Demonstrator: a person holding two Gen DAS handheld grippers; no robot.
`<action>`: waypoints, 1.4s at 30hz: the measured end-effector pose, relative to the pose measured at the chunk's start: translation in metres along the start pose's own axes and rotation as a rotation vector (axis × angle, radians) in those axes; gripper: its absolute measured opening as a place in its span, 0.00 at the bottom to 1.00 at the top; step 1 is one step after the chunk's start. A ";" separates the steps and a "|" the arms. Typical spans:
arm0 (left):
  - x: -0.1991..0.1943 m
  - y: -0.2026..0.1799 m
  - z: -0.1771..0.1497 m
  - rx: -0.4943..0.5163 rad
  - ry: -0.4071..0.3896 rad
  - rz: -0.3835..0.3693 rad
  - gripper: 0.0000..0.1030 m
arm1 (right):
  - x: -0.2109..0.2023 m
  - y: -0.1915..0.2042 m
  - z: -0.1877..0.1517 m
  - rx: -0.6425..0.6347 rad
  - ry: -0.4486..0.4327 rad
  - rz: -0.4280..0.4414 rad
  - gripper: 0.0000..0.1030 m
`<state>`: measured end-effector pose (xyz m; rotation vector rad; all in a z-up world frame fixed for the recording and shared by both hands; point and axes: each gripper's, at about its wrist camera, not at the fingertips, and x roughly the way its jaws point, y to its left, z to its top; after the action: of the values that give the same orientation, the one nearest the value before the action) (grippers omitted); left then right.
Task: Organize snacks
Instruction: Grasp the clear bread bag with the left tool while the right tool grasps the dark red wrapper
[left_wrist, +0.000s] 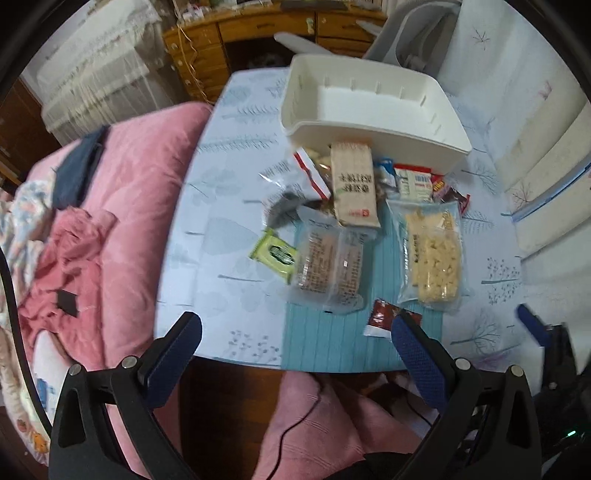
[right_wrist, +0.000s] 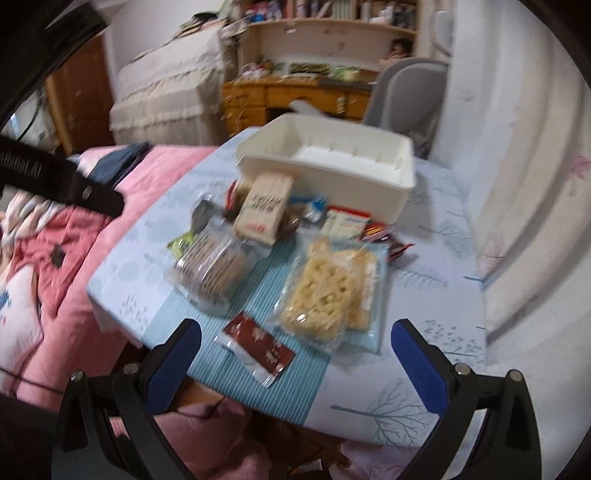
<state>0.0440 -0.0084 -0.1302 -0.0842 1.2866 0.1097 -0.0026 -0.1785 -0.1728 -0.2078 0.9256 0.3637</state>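
- Left wrist view: my left gripper (left_wrist: 295, 332) hangs wide and empty at the near table edge; snacks lie heaped before the empty white bin (left_wrist: 373, 110) at the far side.
- Right wrist view: my right gripper (right_wrist: 295, 341) is wide too, the dark red sachet (right_wrist: 258, 345) nearest. Sorting seems unstarted; I'd reach for that sachet next.

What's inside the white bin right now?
The white bin looks empty: only its bare floor and slotted walls show. The strip of floor behind its near wall is hidden. The snacks, like the beige packet, lie outside it on the table.
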 end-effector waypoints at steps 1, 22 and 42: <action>0.005 0.000 0.002 -0.002 0.013 -0.009 0.99 | 0.006 0.003 -0.002 -0.020 0.018 0.022 1.00; 0.159 -0.030 0.059 0.087 0.331 -0.022 0.82 | 0.122 0.039 -0.016 -0.054 0.341 0.109 0.91; 0.208 -0.046 0.084 0.088 0.403 -0.058 0.69 | 0.141 0.049 -0.016 -0.032 0.389 0.076 0.66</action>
<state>0.1874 -0.0362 -0.3070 -0.0697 1.6880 -0.0160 0.0436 -0.1085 -0.2972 -0.2788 1.3147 0.4165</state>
